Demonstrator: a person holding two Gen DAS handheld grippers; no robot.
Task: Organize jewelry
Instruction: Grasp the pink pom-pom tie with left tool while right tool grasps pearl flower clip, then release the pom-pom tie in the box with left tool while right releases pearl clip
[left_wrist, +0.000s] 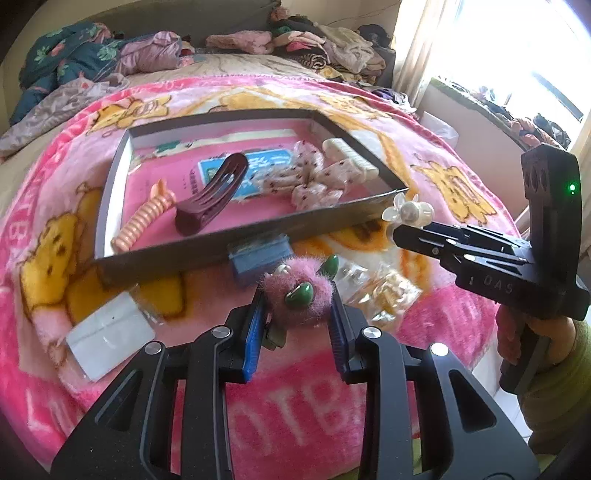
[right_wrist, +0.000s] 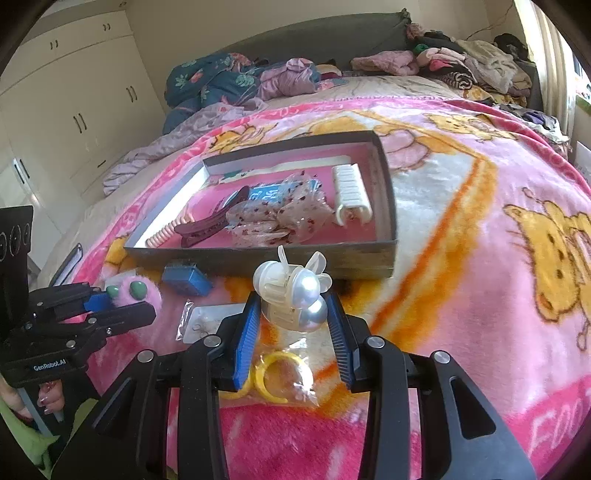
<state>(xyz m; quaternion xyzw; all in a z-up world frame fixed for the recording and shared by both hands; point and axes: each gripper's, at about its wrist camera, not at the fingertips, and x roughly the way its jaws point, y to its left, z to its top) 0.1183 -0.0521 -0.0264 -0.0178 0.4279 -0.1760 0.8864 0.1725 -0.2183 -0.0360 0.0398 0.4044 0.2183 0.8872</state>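
Fuzzy pink clip (left_wrist: 297, 295) clamped in left fingers (left_wrist: 255, 332), pearl claw clip (right_wrist: 295, 295) in right fingers (right_wrist: 245, 328), near box's front wall (right_wrist: 258, 258)

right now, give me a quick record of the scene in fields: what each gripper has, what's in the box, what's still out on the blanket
left gripper: shut on pink fuzzy clip
right gripper: shut on pearl claw clip
box: peach spiral clip, maroon clip, patterned bow, white claw clip
still on blanket: blue box, bagged yellow rings, bagged earrings
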